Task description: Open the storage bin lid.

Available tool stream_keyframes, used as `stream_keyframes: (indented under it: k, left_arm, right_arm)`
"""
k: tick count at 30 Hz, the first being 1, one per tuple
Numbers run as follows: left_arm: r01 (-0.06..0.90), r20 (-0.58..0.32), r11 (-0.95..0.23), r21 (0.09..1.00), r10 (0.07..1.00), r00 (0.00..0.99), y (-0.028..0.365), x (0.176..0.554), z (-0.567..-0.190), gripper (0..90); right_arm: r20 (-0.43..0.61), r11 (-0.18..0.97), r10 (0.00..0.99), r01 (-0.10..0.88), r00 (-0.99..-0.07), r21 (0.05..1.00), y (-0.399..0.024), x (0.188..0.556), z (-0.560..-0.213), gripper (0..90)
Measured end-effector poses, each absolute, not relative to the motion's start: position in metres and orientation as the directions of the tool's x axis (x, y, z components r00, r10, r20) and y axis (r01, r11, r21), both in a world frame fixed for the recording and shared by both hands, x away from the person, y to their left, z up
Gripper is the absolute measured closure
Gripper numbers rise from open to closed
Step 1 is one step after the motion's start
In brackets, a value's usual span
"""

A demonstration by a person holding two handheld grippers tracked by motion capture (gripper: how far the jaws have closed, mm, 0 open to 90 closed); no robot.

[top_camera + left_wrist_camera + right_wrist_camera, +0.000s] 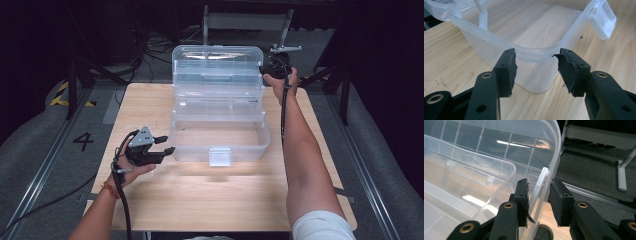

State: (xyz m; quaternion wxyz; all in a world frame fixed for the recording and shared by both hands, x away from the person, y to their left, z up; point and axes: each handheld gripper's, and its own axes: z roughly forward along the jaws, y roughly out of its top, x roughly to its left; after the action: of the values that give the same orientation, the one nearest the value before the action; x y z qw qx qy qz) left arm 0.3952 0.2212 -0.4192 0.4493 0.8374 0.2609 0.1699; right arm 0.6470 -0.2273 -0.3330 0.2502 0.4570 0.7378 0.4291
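Pale sleeve (320, 226), wooden table (210, 200), dark room

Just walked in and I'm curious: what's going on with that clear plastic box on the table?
A person is working on an open clear box with hand-held tongs. The right tongs are at the far right edge of the raised lid, with the lid's rim between the pads; whether they still pinch it is hard to tell. The left tongs are open, held at the box's near left corner without touching it. The front latch hangs loose.
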Motion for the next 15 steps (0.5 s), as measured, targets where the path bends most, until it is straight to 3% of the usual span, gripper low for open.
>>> stream_keyframes:
  k: [6, 7, 9, 15]
  left_arm:
    - [0.286, 0.052, -0.467, 0.837, 0.588, 0.807, 0.2219, 0.3958, -0.4196, 49.9]
    - [0.292, 0.045, -0.468, 0.834, 0.584, 0.810, 0.2215, 0.3958, -0.4201, 49.9]
    - [0.289, 0.051, -0.473, 0.832, 0.584, 0.810, 0.2217, 0.3963, -0.4201, 50.2]
    - [0.294, 0.048, -0.477, 0.828, 0.583, 0.811, 0.2206, 0.3978, -0.4223, 50.6]
  right_arm:
    - [-0.007, 0.240, 0.886, 0.447, -0.463, 0.861, -0.2284, 0.6471, -0.3322, 68.0]
    - [-0.023, 0.258, 0.882, 0.443, -0.470, 0.858, -0.2303, 0.6480, -0.3322, 61.0]
    - [-0.042, 0.284, 0.884, 0.461, -0.466, 0.841, -0.2315, 0.6491, -0.3340, 64.8]
    - [-0.041, 0.281, 0.885, 0.461, -0.464, 0.842, -0.2351, 0.6476, -0.3400, 62.7]
